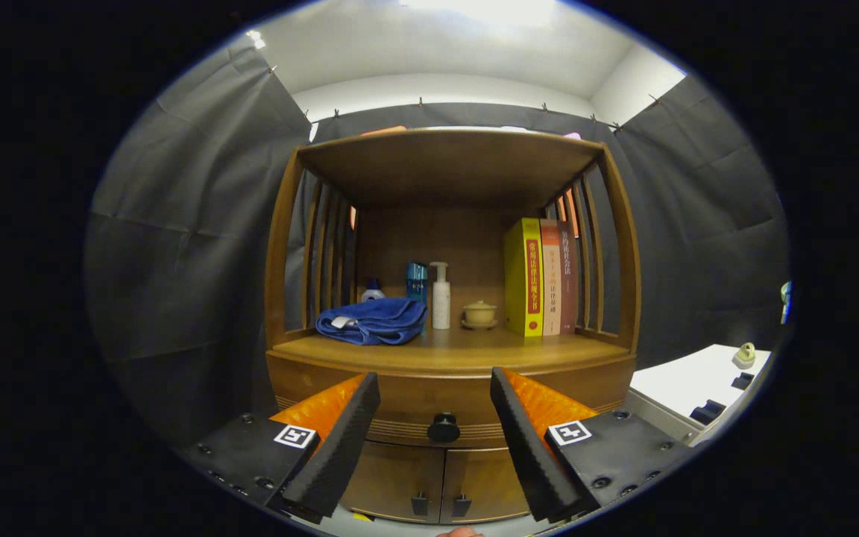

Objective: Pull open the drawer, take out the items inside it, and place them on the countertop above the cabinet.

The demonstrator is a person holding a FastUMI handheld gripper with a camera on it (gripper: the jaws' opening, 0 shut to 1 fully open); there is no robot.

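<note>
A wooden cabinet stands straight ahead. Its drawer is closed, with a round dark knob at the middle of its front. The knob sits in the gap between my two fingers, some way beyond their tips. My gripper is open and holds nothing. The countertop above the drawer carries a folded blue towel, a small blue bottle, a tall blue bottle, a white pump bottle, a small lidded cup on a saucer and three upright books. What the drawer holds is hidden.
Slatted wooden sides and a top shelf enclose the countertop. Two small doors with dark handles sit below the drawer. A white table with small objects stands to the right. Dark cloth walls surround the cabinet.
</note>
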